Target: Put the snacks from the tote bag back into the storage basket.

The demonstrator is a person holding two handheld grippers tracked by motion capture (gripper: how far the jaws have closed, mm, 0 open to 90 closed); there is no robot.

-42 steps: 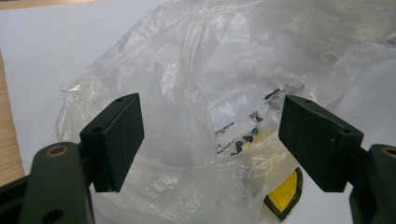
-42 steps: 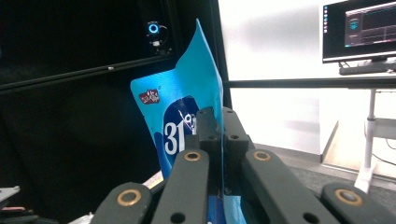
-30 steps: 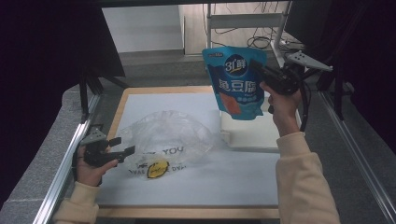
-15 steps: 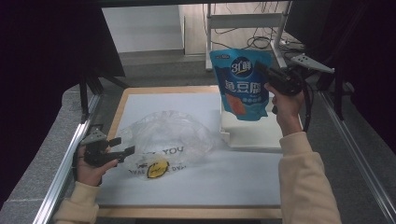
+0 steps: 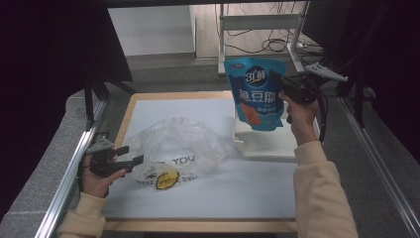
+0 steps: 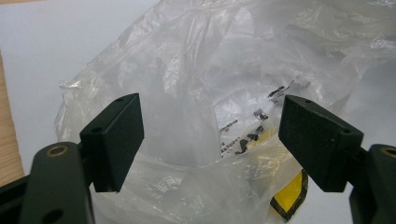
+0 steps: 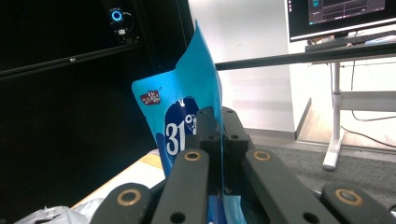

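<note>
Blue pouch [image 7: 187, 112], lower half hidden behind right tongs [image 7: 215, 122].

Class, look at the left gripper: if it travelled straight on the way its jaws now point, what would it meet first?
Most likely the clear plastic bag. The left gripper has its jaws open, pointing at the crumpled film, which lies directly ahead. How much gap remains is hard to judge.

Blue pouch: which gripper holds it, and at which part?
The right gripper is shut on the blue pouch, clamping its side edge near the top.
</note>
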